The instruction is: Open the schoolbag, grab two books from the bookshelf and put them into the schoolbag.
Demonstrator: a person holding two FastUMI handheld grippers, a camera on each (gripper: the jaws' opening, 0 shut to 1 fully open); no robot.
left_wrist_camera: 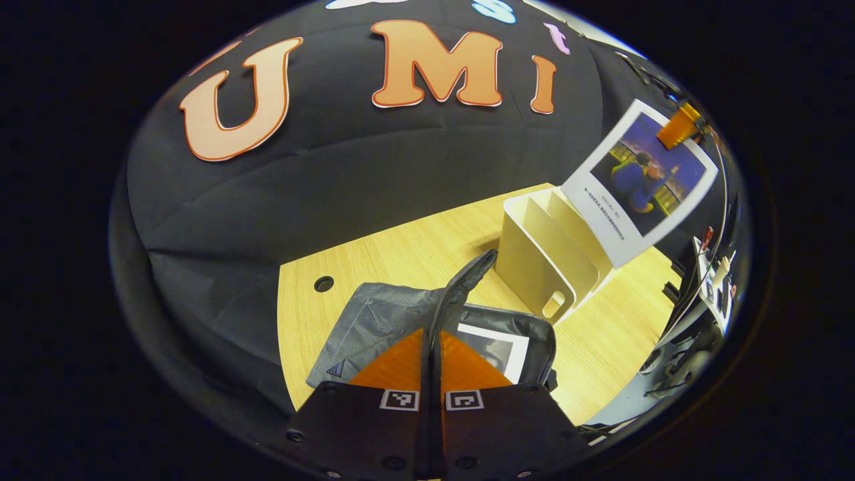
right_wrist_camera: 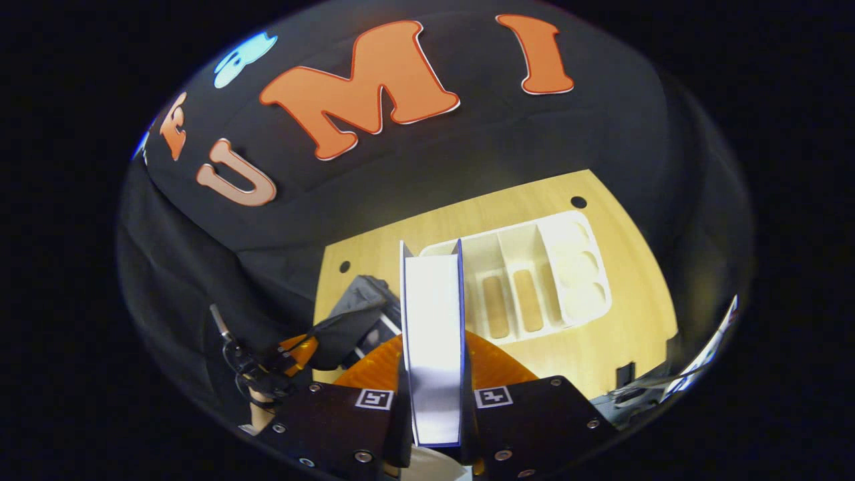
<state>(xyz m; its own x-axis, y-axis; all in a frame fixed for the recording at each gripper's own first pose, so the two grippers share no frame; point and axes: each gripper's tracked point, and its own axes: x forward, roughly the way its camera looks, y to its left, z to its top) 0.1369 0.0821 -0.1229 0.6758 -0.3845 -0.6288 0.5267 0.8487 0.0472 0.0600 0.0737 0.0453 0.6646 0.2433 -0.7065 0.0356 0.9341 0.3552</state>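
Note:
The grey schoolbag [left_wrist_camera: 381, 321] lies open on the wooden table [left_wrist_camera: 401, 254]. My left gripper [left_wrist_camera: 431, 337] is shut on the bag's raised flap edge [left_wrist_camera: 467, 274], holding it up. One book [left_wrist_camera: 497, 351] lies inside the bag. Above the white bookshelf [left_wrist_camera: 548, 260] hangs a second book [left_wrist_camera: 641, 180] with a blue picture cover, held by the right gripper [left_wrist_camera: 681, 123]. In the right gripper view, my right gripper [right_wrist_camera: 434, 344] is shut on this book [right_wrist_camera: 434, 314], seen from its page edge, above the shelf [right_wrist_camera: 534, 280]. The bag [right_wrist_camera: 364, 300] and the left gripper [right_wrist_camera: 287, 354] lie to its left.
The bookshelf's compartments [right_wrist_camera: 528, 294] look bare from above. Cable holes [left_wrist_camera: 324, 284] [right_wrist_camera: 578, 202] mark the table near the black cloth wall. Cluttered equipment [left_wrist_camera: 708, 280] stands past the table's right edge.

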